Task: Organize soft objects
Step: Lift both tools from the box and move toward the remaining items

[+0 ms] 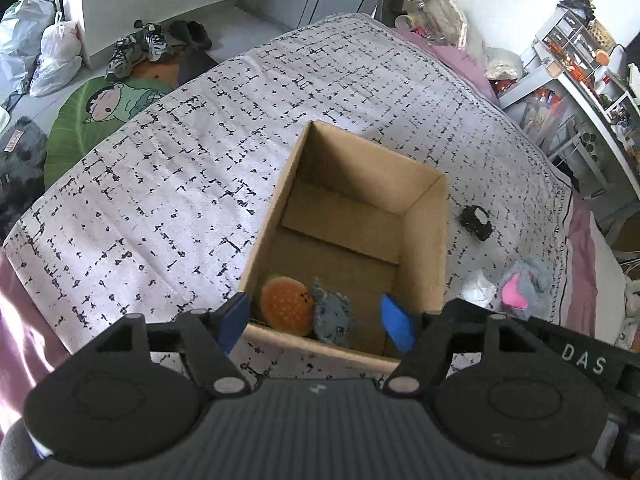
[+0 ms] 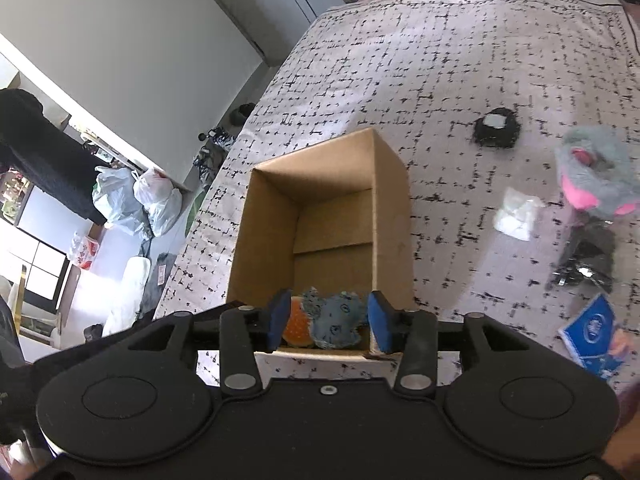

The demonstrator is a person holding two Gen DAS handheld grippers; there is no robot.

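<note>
An open cardboard box (image 1: 426, 236) stands on the bed. On its floor, at the near end, an orange burger plush (image 1: 286, 305) and a blue-grey plush (image 1: 333, 316) lie side by side. My left gripper (image 1: 314, 308) hangs open above that end, nothing between its blue pads. In the right wrist view the box (image 2: 264, 232) holds the same burger plush (image 2: 296, 326) and blue-grey plush (image 2: 336, 322). My right gripper (image 2: 329, 300) is open over them, its pads clear of the toys. A grey and pink plush (image 2: 596, 168) lies on the cover to the right of the box.
Beside the box on the patterned bed cover (image 1: 160, 184) lie a black fuzzy item (image 2: 496, 128), a white wad (image 2: 518, 212), a shiny black bag (image 2: 586, 260) and a blue packet (image 2: 596, 332). Shoes (image 1: 140, 46) and plastic bags (image 1: 48, 56) sit on the floor beyond.
</note>
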